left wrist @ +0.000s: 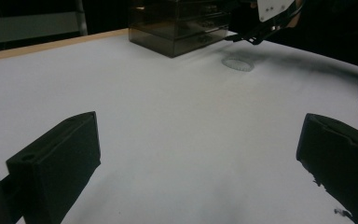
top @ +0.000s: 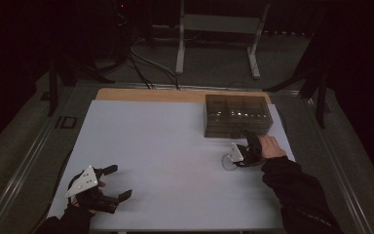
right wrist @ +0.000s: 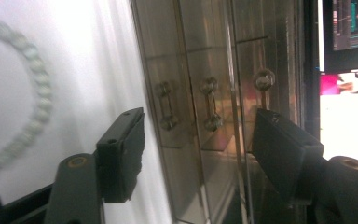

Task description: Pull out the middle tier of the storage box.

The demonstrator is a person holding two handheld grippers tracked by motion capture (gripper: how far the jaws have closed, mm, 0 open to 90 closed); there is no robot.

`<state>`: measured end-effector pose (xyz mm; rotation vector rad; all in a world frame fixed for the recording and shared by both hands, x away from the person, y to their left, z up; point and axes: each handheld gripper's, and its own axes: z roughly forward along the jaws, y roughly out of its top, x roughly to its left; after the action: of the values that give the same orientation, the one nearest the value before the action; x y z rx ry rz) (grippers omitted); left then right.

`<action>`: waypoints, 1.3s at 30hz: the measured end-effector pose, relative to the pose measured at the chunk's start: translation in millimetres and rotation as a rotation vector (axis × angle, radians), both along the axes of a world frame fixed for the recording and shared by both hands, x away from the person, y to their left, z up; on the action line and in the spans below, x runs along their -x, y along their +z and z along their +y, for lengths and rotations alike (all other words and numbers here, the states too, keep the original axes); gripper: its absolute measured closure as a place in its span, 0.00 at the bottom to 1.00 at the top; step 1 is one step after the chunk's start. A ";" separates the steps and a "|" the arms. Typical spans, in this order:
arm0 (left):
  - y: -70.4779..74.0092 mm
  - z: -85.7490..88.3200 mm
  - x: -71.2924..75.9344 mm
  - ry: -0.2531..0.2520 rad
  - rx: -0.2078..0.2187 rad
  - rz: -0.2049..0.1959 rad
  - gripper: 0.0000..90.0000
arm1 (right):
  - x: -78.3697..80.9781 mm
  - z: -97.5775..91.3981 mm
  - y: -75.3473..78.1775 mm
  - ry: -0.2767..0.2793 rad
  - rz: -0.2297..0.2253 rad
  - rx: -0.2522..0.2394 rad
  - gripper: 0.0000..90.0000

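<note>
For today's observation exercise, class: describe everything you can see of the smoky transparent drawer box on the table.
The smoky brown transparent plastic drawer box stands upright at the far right of the white table top, near its wooden back edge. Dividers split it into three columns of stacked drawers, each front bearing a small clear handle with rounded ends. The drawers look closed. A pale beaded ring lies just in front. The right hand-held gripper faces the drawer fronts, jaws apart around a handle; contact cannot be told.

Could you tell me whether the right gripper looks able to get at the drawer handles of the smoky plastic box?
Probably yes: the right gripper faces the handles of the box, jaws apart, nothing between.
</note>
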<state>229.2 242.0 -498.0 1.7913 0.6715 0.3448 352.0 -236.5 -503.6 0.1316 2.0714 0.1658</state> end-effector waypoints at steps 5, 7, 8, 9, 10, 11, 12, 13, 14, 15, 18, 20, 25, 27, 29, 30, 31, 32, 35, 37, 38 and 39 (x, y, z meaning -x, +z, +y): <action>0.4 0.5 0.2 0.002 0.007 0.001 0.01 | -3.1 0.1 -9.4 -0.004 -0.084 0.080 0.52; 0.4 0.6 0.5 0.005 0.006 0.000 0.01 | -5.2 -0.5 -11.2 -0.002 -0.112 0.108 0.56; 0.8 0.9 0.4 0.004 0.010 -0.003 0.01 | -5.6 -0.5 -11.5 -0.010 -0.121 0.114 0.57; 1.1 1.0 0.5 0.004 0.011 -0.006 0.01 | -7.5 -0.6 -11.4 -0.009 -0.139 0.125 0.60; 1.1 1.0 0.6 0.005 0.011 -0.006 0.01 | -7.5 -0.6 -11.4 -0.009 -0.139 0.125 0.60; 0.8 0.9 0.5 0.006 0.009 -0.005 0.01 | -8.2 -0.7 -11.4 -0.010 -0.141 0.128 0.62; 0.5 0.7 0.7 0.005 0.007 -0.002 0.01 | -9.2 -1.1 -11.9 0.001 -0.142 0.135 0.65; 0.4 0.5 0.7 0.004 0.006 0.000 0.01 | -10.0 -1.4 -13.0 0.004 -0.134 0.136 0.67; 0.7 0.4 0.8 0.003 0.006 -0.003 0.01 | -10.5 -1.5 -13.7 0.001 -0.129 0.143 0.68; 0.9 0.2 0.9 0.003 0.006 -0.005 0.01 | -13.2 -2.2 -16.0 -0.001 -0.129 0.159 0.71; 0.3 0.0 0.9 0.003 -0.002 -0.003 0.01 | -15.6 -2.1 -16.8 -0.016 -0.126 0.159 0.77; 0.7 0.2 0.7 0.002 0.004 -0.005 0.01 | -16.9 -0.9 -17.3 -0.017 -0.127 0.182 0.79; 0.3 0.3 0.7 0.002 0.001 -0.004 0.01 | -21.0 1.5 -19.8 -0.020 -0.133 0.214 0.84; 0.4 0.3 0.7 0.003 0.006 -0.005 0.01 | -22.8 2.3 -20.7 -0.027 -0.130 0.220 0.87; -0.2 0.0 0.5 0.004 -0.001 0.000 0.01 | -23.0 3.5 -21.4 -0.019 -0.133 0.230 0.88; 0.0 0.0 0.6 0.002 0.000 0.000 0.01 | -22.8 3.9 -22.2 -0.022 -0.139 0.230 0.88; 0.4 0.1 0.6 0.000 0.003 -0.004 0.01 | -22.6 4.0 -22.5 -0.025 -0.141 0.230 0.88; 0.5 -0.1 0.7 0.000 0.005 -0.004 0.01 | -22.6 3.9 -22.8 -0.025 -0.145 0.229 0.88; -0.4 -0.6 0.5 0.000 -0.004 0.002 0.01 | -22.2 4.7 -23.6 -0.034 -0.149 0.223 0.89; 0.2 -0.4 0.5 -0.002 0.000 -0.002 0.01 | -22.0 5.1 -23.8 -0.039 -0.150 0.221 0.89; 0.2 -0.4 0.5 -0.002 0.000 -0.002 0.01 | -22.0 5.1 -23.8 -0.039 -0.150 0.221 0.89; 0.1 -0.5 0.7 -0.002 -0.001 -0.002 0.01 | -21.9 5.4 -23.5 -0.042 -0.148 0.221 0.89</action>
<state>228.6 241.5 -497.9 1.7921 0.6680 0.3457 373.9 -231.1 -527.1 0.0265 1.9232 -0.0780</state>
